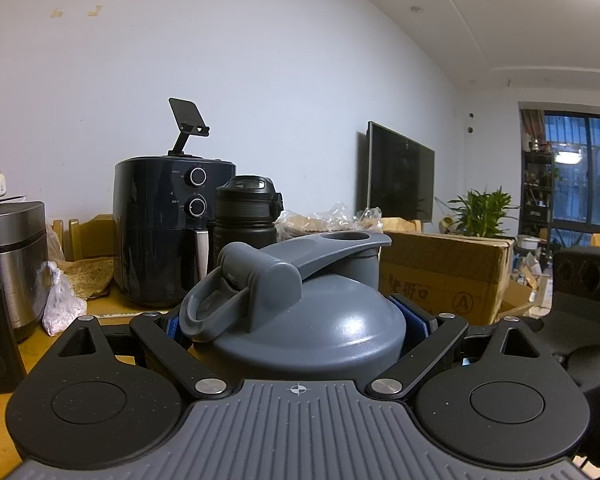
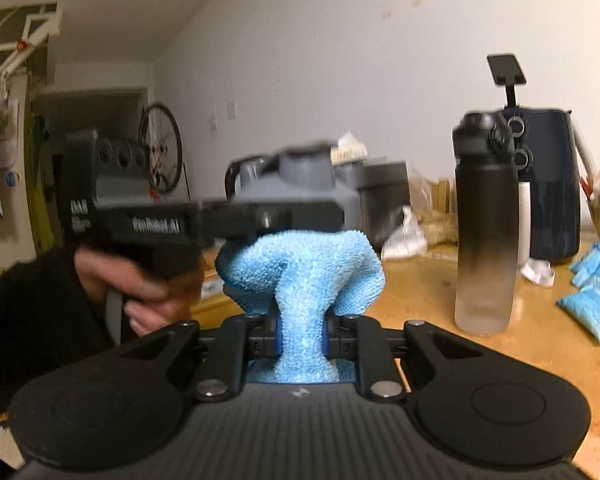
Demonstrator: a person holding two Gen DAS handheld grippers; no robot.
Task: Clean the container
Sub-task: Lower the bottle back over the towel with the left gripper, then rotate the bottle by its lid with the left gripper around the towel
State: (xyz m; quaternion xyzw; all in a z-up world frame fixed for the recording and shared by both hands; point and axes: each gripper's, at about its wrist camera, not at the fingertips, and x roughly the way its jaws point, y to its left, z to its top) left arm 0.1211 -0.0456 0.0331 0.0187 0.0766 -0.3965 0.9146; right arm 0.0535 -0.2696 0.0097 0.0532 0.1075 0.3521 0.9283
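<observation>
Left wrist view shows my left gripper point(image 1: 300, 320) squeezing a grey container point(image 1: 312, 320) by its round lid, one blue pad on each side. A flip cap point(image 1: 260, 272) on the lid stands open, and a loop handle point(image 1: 204, 312) hangs toward me. Behind it on the wooden table point(image 1: 112, 308) sit a dark air fryer point(image 1: 164, 232) and a black bottle point(image 1: 246, 212), with a cardboard box point(image 1: 440, 276) off to the right.

Right wrist view shows my right gripper point(image 2: 300, 340) clamped tight on a fluffy blue cloth point(image 2: 304, 276). The cloth puffs out in front of the fingers. It is held just below the grey container, in front of it, but I cannot tell if they touch. My left hand point(image 2: 140, 284) is there too, wrapped around the other gripper's handle. That part looks blurry. The black bottle stands upright on the table, well to the right.
</observation>
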